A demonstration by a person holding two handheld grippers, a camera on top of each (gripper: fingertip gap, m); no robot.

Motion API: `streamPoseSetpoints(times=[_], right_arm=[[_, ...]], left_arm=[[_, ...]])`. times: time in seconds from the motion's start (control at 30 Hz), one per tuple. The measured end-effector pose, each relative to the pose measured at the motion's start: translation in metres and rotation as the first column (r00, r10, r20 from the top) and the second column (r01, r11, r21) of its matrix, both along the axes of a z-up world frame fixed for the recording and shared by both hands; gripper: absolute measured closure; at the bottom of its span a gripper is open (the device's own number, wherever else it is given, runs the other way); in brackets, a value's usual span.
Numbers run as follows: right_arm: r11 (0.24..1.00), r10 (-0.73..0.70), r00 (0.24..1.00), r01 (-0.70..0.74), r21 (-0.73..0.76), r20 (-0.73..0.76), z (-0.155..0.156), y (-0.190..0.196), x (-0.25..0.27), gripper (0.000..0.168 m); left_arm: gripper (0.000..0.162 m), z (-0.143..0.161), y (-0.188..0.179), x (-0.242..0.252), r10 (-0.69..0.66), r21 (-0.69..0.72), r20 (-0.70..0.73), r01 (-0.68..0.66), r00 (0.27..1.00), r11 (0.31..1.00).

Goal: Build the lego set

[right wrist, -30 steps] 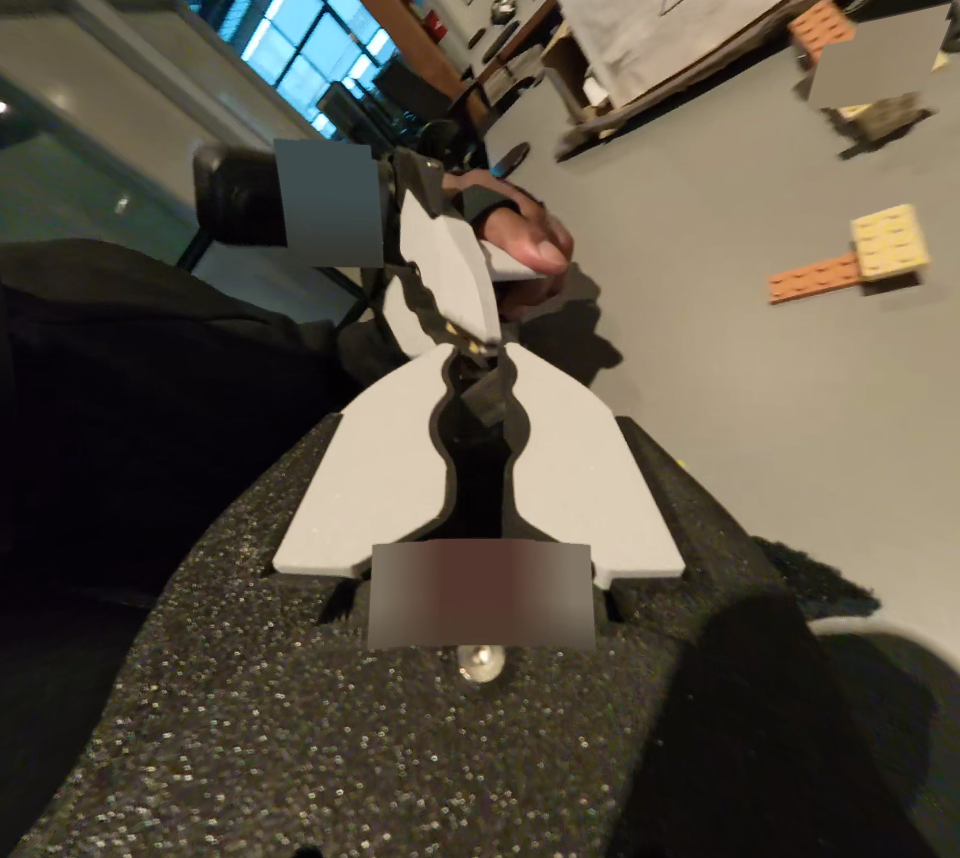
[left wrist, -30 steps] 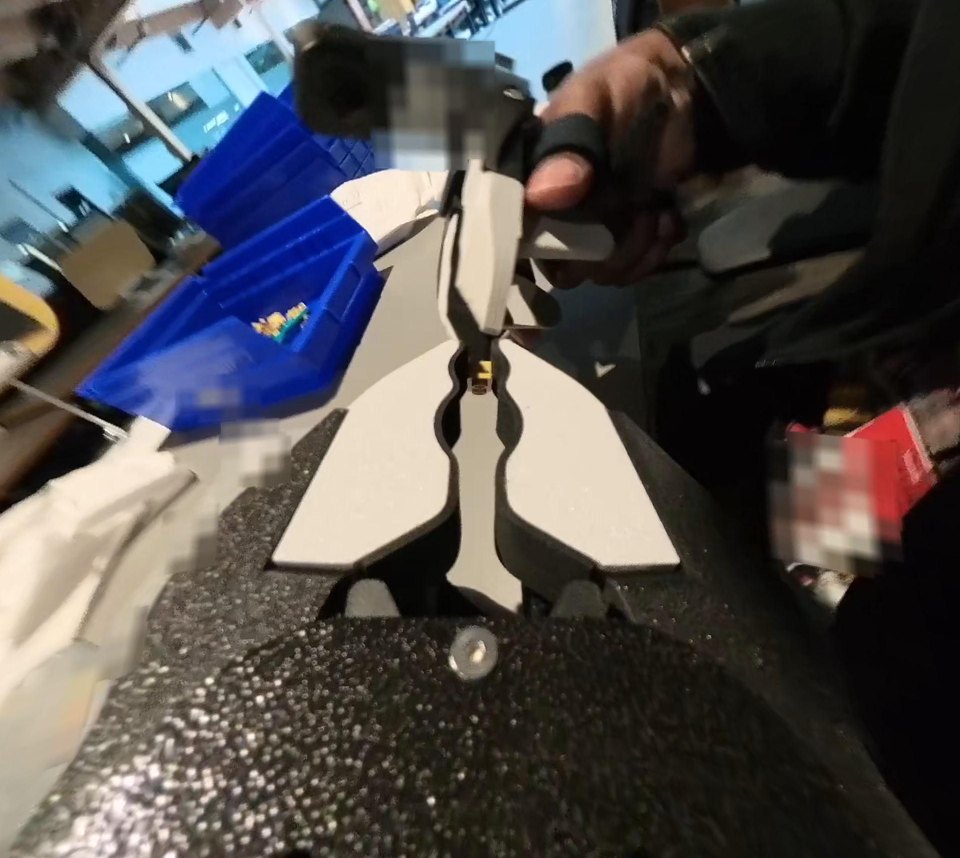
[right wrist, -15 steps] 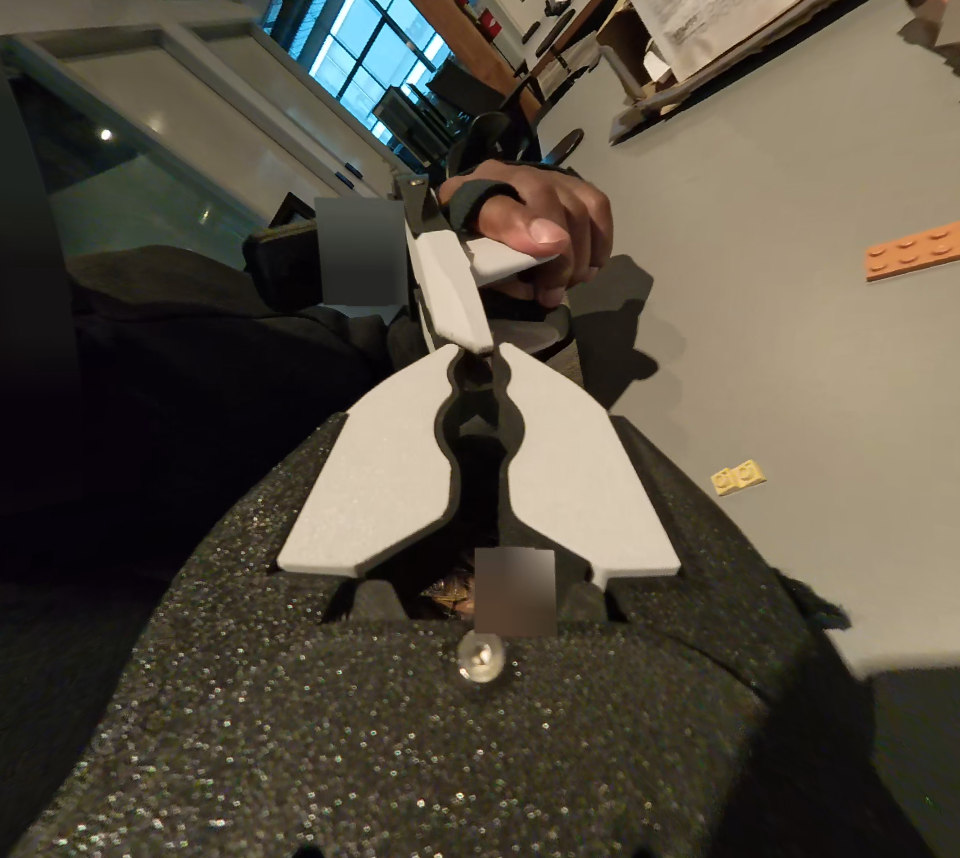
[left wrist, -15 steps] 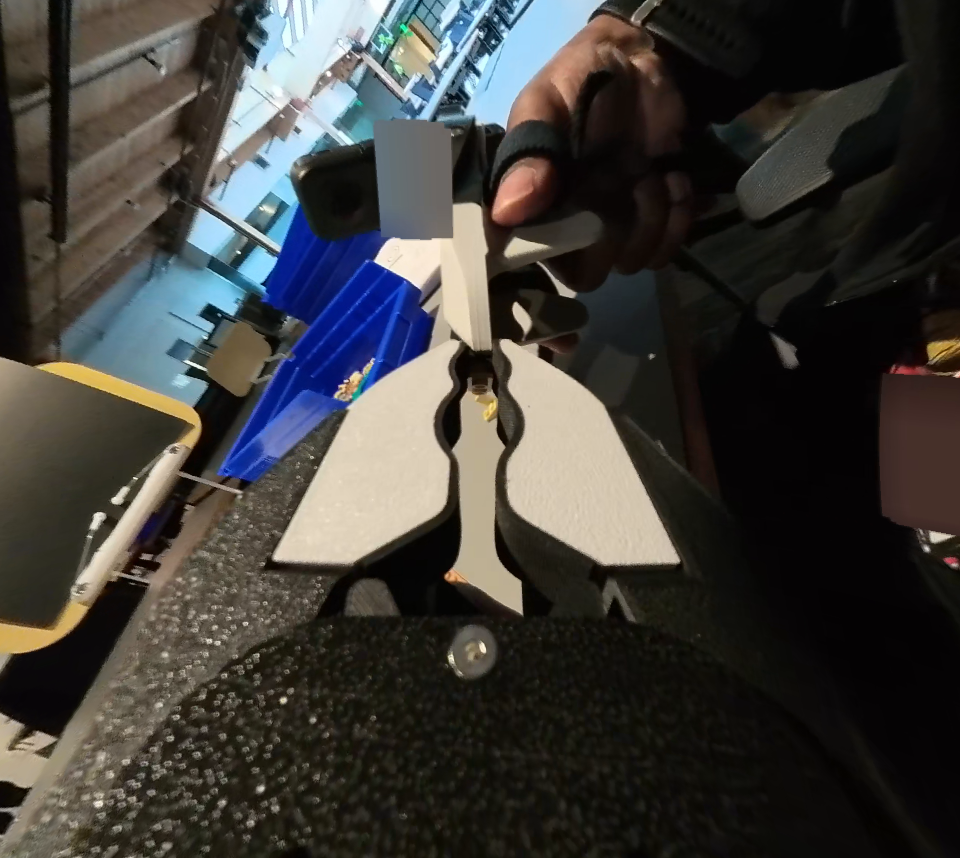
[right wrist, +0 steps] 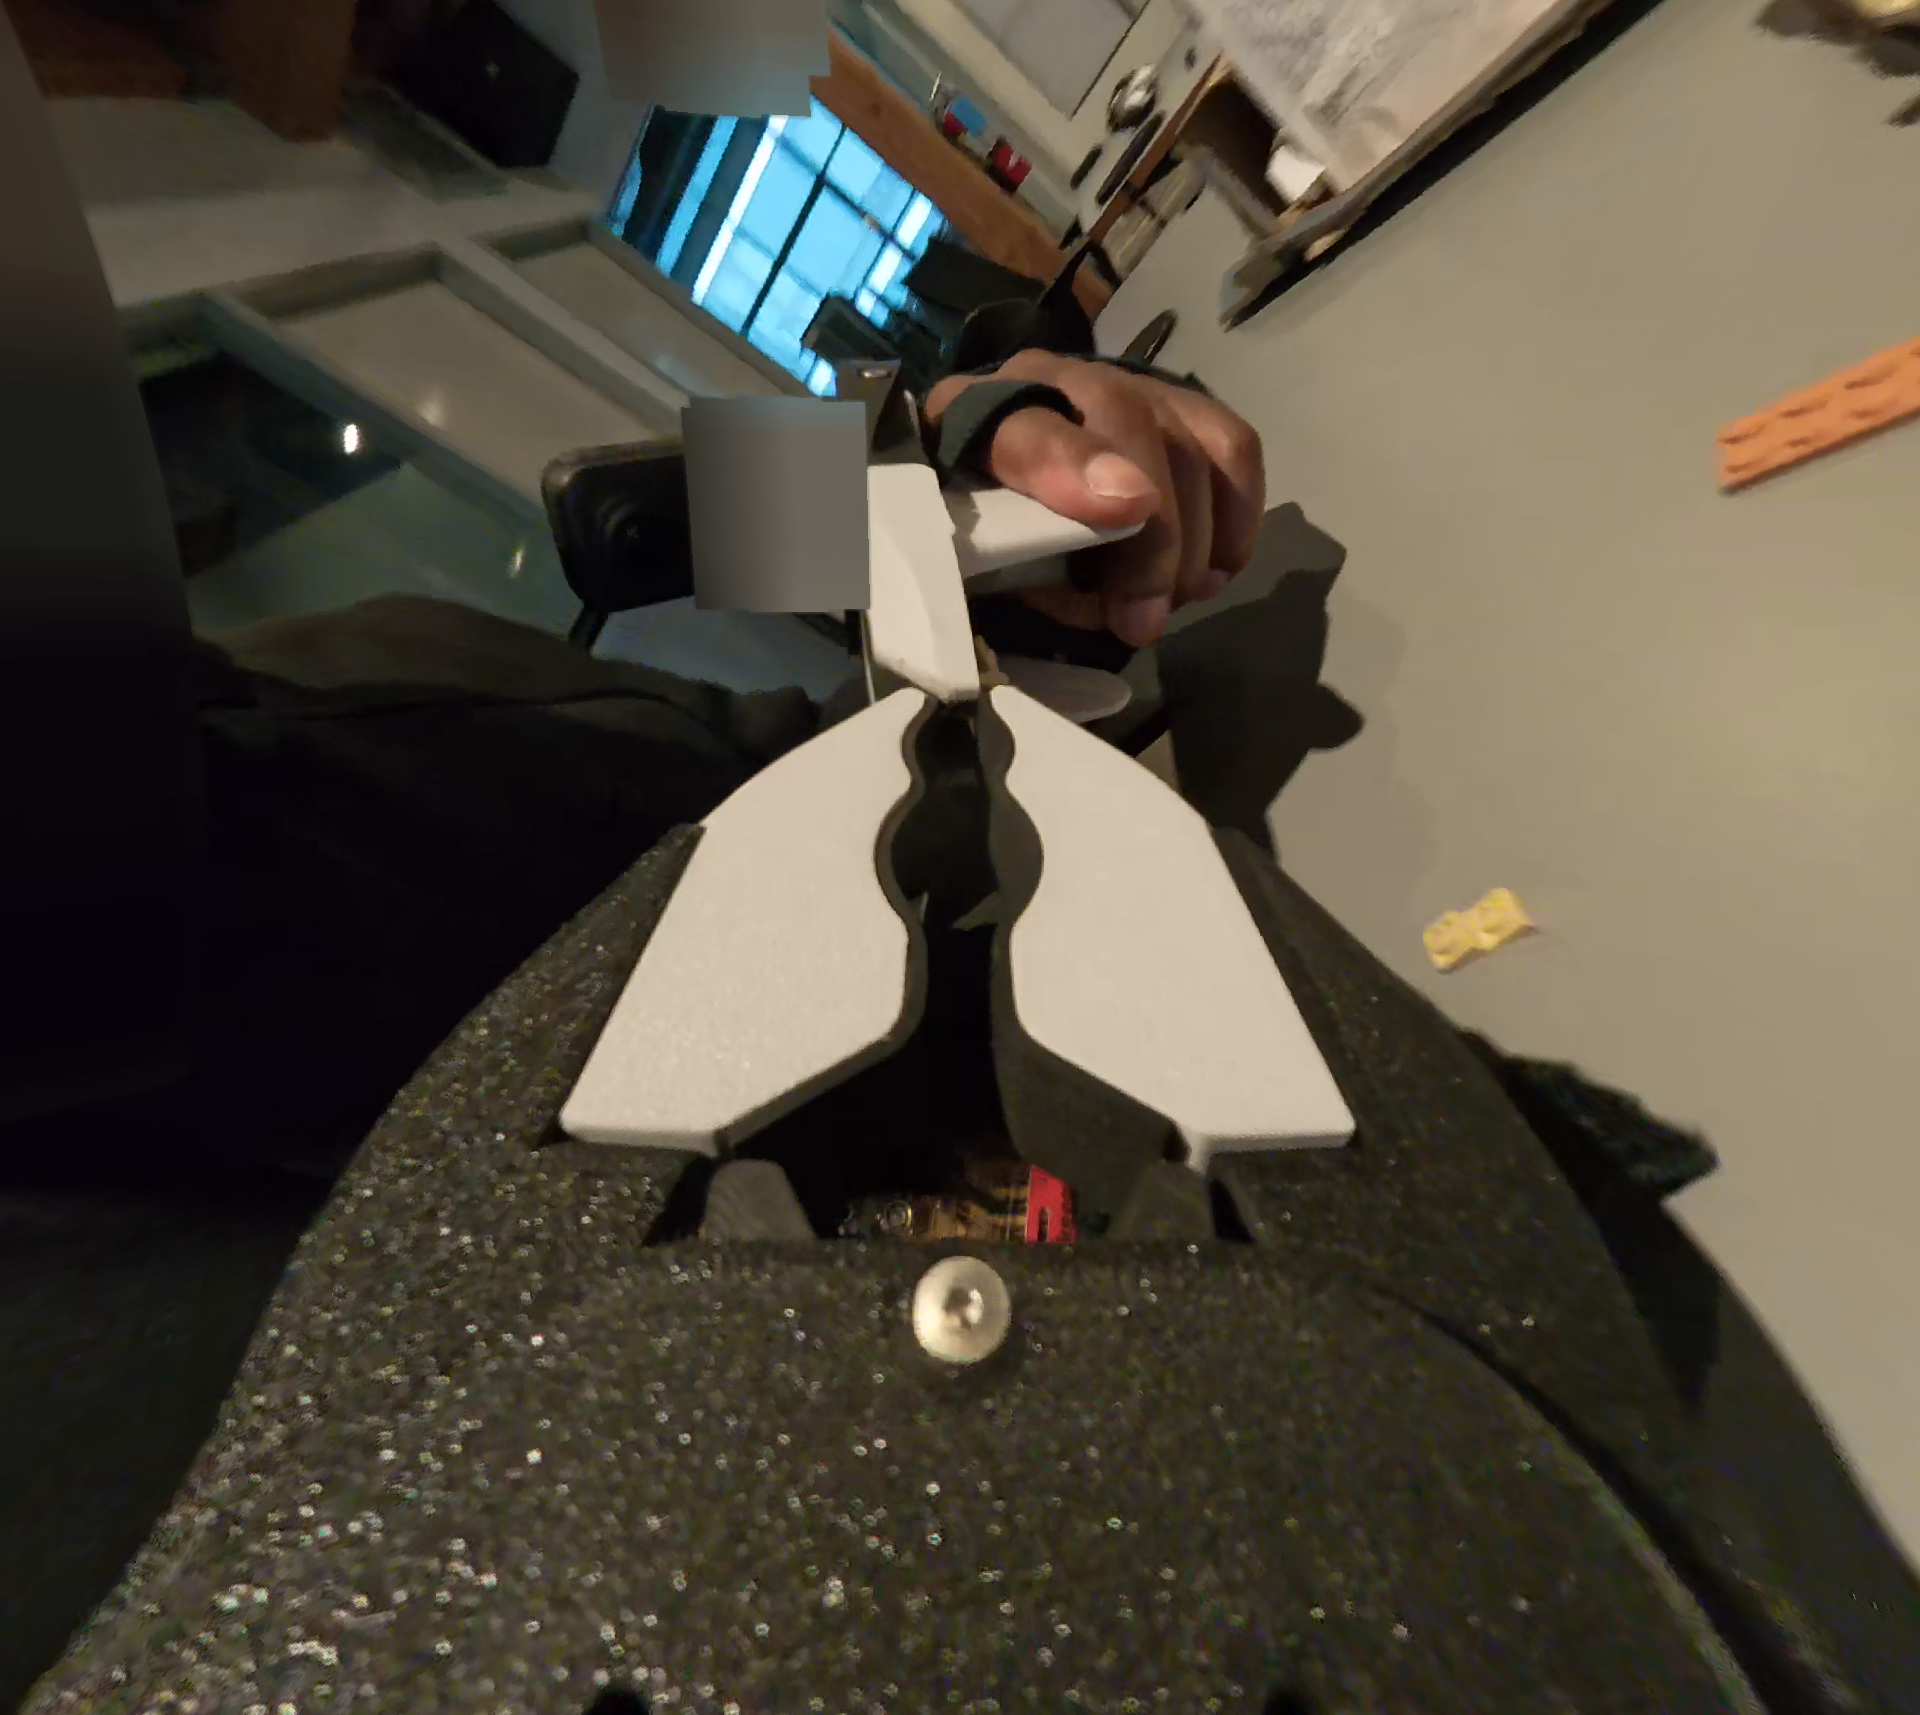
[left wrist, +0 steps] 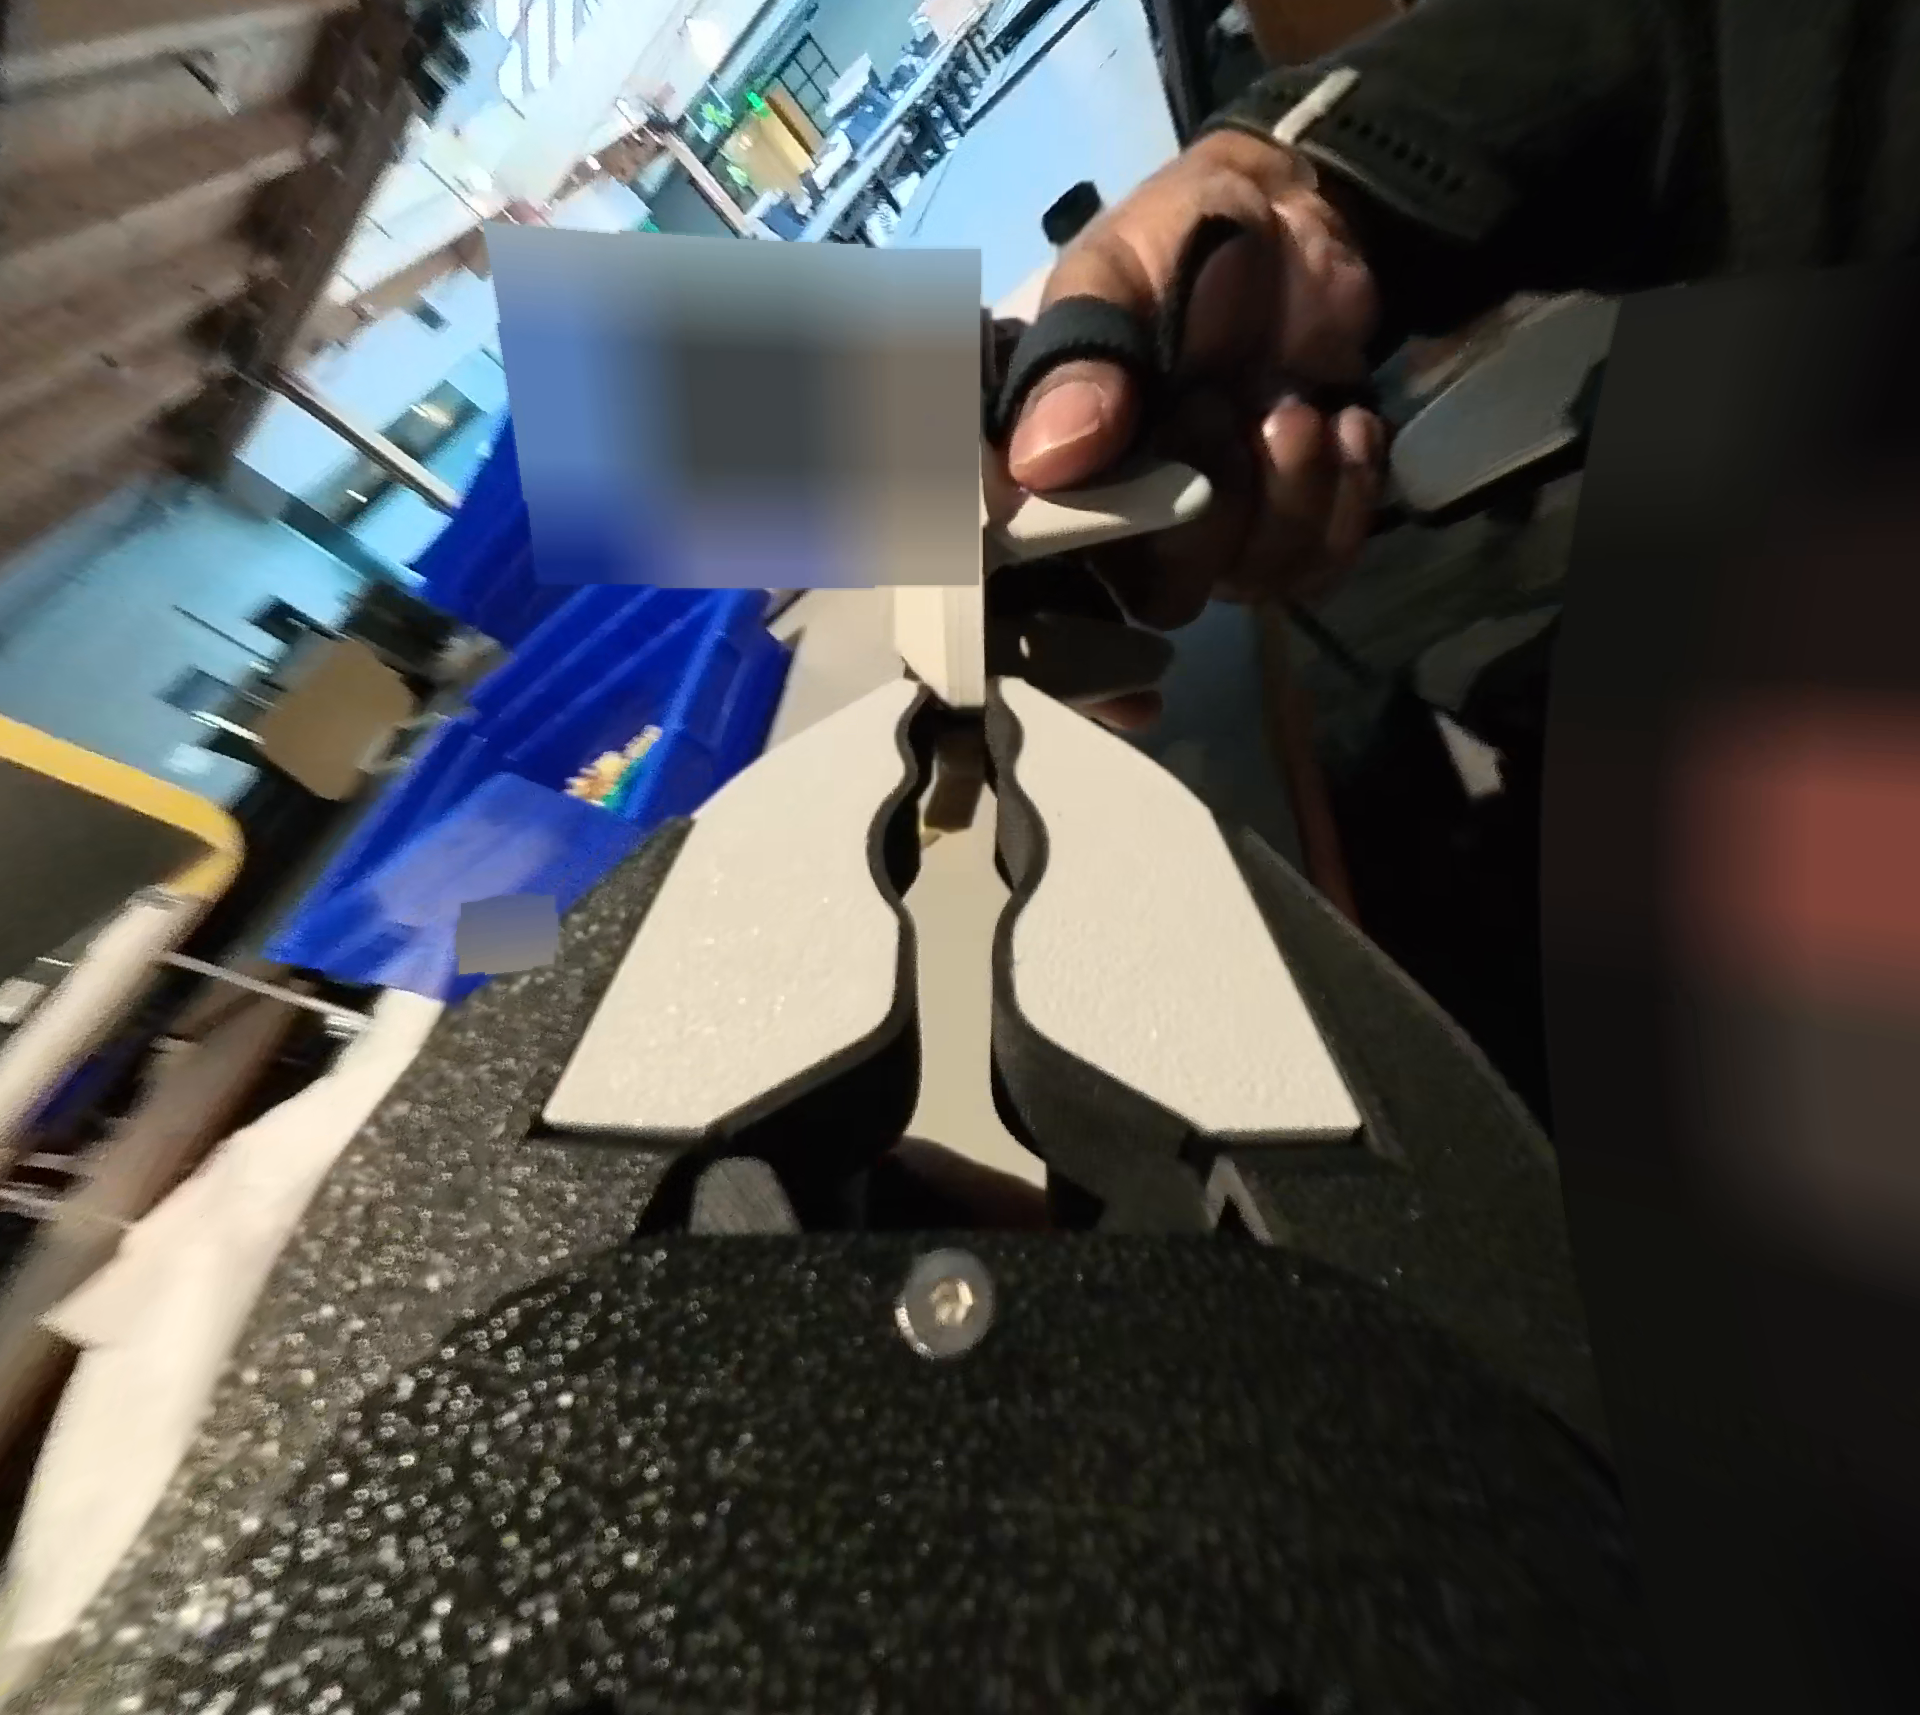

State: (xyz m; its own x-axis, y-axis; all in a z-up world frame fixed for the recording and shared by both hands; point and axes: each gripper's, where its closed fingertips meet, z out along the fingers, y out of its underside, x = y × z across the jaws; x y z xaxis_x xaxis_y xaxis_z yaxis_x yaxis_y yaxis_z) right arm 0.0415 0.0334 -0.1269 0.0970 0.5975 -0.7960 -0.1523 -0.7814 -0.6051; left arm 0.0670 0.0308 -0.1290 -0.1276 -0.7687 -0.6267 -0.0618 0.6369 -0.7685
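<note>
Two hand-held tools meet nose to nose, lifted off the grey table (right wrist: 1558, 626). Left gripper (left wrist: 951, 709) is closed to a slit and apparently pinching a small tan piece (left wrist: 951, 798) right at its tips. Right gripper (right wrist: 954, 704) is also drawn nearly shut; can't tell if it grips anything.

Risks, my read:
- The hold on the piece is tiny and at the very tips, so a sideways shove from the opposing fingers could twist it out and drop it.
- If the studs are misaligned, it would jam rather than seat.

Blue bin (left wrist: 499, 834) at far left holds spare bricks and isn't involved.

The piece is tan-brown, very small and mostly hidden by finger edges; shape unclear.

Further right, loose on the table, are a yellow two-stud plate (right wrist: 1481, 927) and then an orange plate (right wrist: 1818, 418), both well apart from the grippers.
</note>
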Motion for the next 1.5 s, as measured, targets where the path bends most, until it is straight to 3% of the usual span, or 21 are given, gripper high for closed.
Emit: streamPoseSetpoints(times=[0.13, 0.43, 0.6, 0.67, 0.8, 1.0, 1.13, 1.23, 1.5], right_arm=[[0.996, -0.087, 0.996, 0.088, -0.03, 0.033, -0.01, 0.019, 0.013, 0.161], [0.983, -0.183, 0.965, 0.186, 0.004, 0.187, -0.028, 0.047, 0.038, 0.168], [0.973, -0.222, 0.916, 0.188, 0.132, 0.333, -0.033, 0.057, 0.06, 0.165], [0.959, -0.254, 0.863, 0.168, 0.226, 0.437, -0.036, 0.068, 0.071, 0.164], [0.929, -0.298, 0.699, 0.058, 0.364, 0.65, -0.049, 0.103, 0.09, 0.159], [0.888, -0.299, 0.486, -0.173, 0.426, 0.821, -0.081, 0.152, 0.091, 0.142], [0.865, -0.306, 0.579, -0.163, 0.475, 0.756, -0.066, 0.159, 0.071, 0.136], [0.803, -0.339, 0.49, -0.294, 0.518, 0.803, -0.066, 0.161, 0.079, 0.149], [0.627, -0.131, 0.359, -0.692, 0.358, 0.924, -0.067, 0.161, 0.078, 0.155]], left_arm=[[0.153, -0.01, 0.018, 0.013, -0.001, -0.15, -0.06, -0.008, 0.998, 0.989], [0.151, -0.022, 0.048, 0.023, 0.031, -0.231, -0.118, -0.058, 0.993, 0.971], [0.151, -0.015, 0.072, 0.002, 0.145, -0.357, -0.096, -0.17, 0.985, 0.919], [0.151, -0.01, 0.081, -0.007, 0.204, -0.395, -0.077, -0.218, 0.976, 0.893], [0.151, -0.004, 0.101, -0.017, 0.308, -0.482, -0.054, -0.295, 0.95, 0.825], [0.152, -0.006, 0.117, -0.017, 0.351, -0.556, -0.085, -0.337, 0.933, 0.76], [0.152, -0.006, 0.121, -0.018, 0.346, -0.596, -0.087, -0.327, 0.934, 0.733], [0.152, -0.004, 0.122, -0.019, 0.331, -0.626, -0.078, -0.304, 0.94, 0.718], [0.152, 0.001, 0.122, -0.022, 0.276, -0.685, -0.045, -0.231, 0.96, 0.691]])
